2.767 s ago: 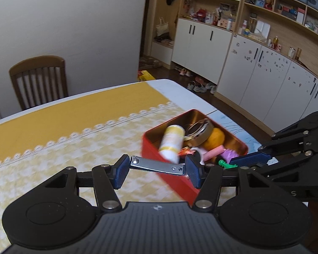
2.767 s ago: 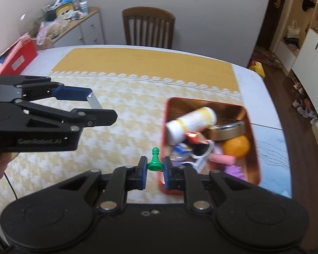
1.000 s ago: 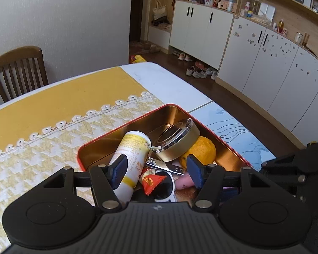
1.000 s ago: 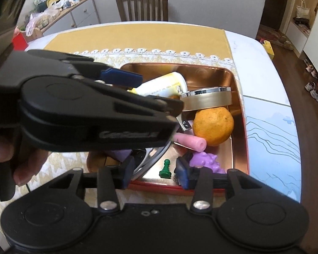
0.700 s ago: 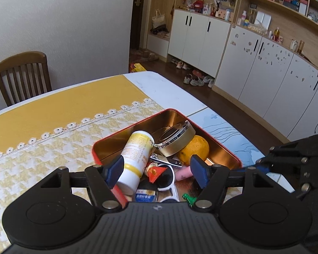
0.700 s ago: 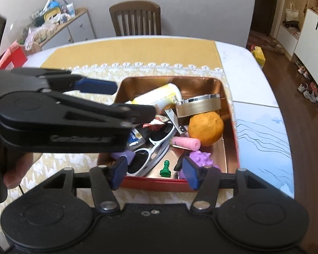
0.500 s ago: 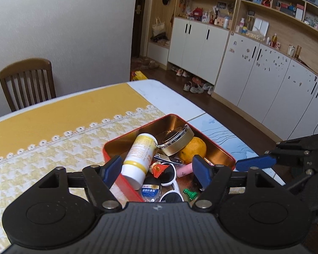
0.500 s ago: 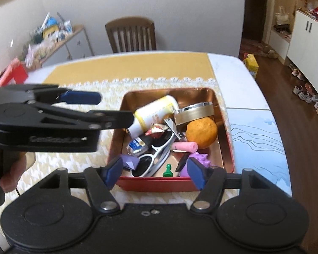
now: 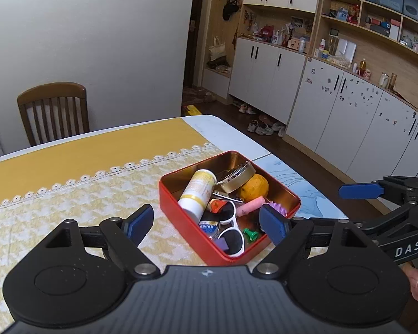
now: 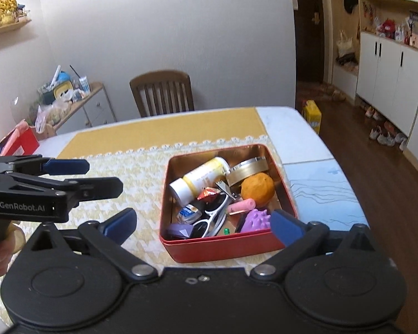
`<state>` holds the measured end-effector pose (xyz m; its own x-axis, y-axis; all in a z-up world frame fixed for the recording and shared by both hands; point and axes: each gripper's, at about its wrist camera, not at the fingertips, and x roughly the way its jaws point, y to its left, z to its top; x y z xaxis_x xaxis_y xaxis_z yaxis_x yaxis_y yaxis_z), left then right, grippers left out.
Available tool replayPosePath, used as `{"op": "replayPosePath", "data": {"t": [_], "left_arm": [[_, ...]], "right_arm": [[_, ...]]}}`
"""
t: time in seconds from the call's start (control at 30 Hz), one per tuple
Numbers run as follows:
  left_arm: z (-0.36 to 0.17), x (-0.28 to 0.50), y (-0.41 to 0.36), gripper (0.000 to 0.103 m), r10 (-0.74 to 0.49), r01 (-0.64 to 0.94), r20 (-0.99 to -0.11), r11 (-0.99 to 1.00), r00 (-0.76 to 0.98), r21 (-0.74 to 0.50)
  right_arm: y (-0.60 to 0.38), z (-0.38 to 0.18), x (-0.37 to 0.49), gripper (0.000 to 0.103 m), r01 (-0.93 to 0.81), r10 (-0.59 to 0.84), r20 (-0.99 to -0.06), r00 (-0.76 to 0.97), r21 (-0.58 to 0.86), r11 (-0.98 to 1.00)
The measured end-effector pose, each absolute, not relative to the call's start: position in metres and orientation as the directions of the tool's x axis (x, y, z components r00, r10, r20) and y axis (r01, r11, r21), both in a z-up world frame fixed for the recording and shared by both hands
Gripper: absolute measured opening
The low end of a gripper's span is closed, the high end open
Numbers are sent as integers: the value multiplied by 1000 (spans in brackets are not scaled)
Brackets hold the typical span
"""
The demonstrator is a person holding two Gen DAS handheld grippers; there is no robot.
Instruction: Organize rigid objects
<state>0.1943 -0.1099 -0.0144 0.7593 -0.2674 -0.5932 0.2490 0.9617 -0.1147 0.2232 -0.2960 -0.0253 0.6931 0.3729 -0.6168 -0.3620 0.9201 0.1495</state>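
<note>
A red tin box (image 9: pixel 181 222) (image 10: pixel 217 246) sits on the yellow tablecloth. It holds a white and yellow bottle (image 9: pixel 197 192) (image 10: pixel 200 179), a round metal tin (image 9: pixel 235 178), an orange (image 9: pixel 255 189) (image 10: pixel 257 186), white sunglasses (image 9: pixel 231 222) (image 10: pixel 214 217), a nail clipper (image 10: pixel 225 188), a pink stick (image 10: pixel 241 206), a purple spiky ball (image 10: pixel 256 218) and a green pawn (image 9: pixel 250 233) (image 10: pixel 226 231). My left gripper (image 9: pixel 207 222) is open and empty, raised in front of the box. My right gripper (image 10: pixel 203 224) is open and empty too, above the box's near side.
A wooden chair (image 9: pixel 53 111) (image 10: pixel 163 93) stands at the table's far side. The table's right edge (image 10: pixel 315 139) drops to a wooden floor. White cabinets (image 9: pixel 334 117) line the right wall. A cluttered sideboard (image 10: pixel 69 103) stands at the left.
Both grippers have let go: the nail clipper and the green pawn now lie in the box. Both grippers have opened wide and drawn back and up from the box.
</note>
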Motion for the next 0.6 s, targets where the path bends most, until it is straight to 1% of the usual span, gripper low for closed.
{"op": "replayPosePath", "data": {"t": [0.07,0.1,0.27,0.33,0.37,0.6], "left_arm": [[-13,189,-107,85,-265,245,-590,963,763,-116],[-14,186,-105,88,-264,240,-589,963,764,-122],[-15,177,-100,90,-238,207,-596,971,767,-121],[-16,174,-99,97,-231,204,-595,972,769,-114],[-16,172,-98,98,-225,199,-592,974,774,-110],[-20,167,-91,99,-201,168,-594,979,779,-112]], "right_arm": [[-295,-24,216,103,-364,371,-601,708,139,921],[-294,-23,213,103,-364,368,-597,713,134,922],[-286,-24,202,103,-380,373,-600,707,123,917],[-284,-23,199,103,-377,369,-599,711,119,919],[-282,-24,196,103,-378,367,-600,711,114,919],[-277,-21,193,103,-372,344,-596,725,82,925]]}}
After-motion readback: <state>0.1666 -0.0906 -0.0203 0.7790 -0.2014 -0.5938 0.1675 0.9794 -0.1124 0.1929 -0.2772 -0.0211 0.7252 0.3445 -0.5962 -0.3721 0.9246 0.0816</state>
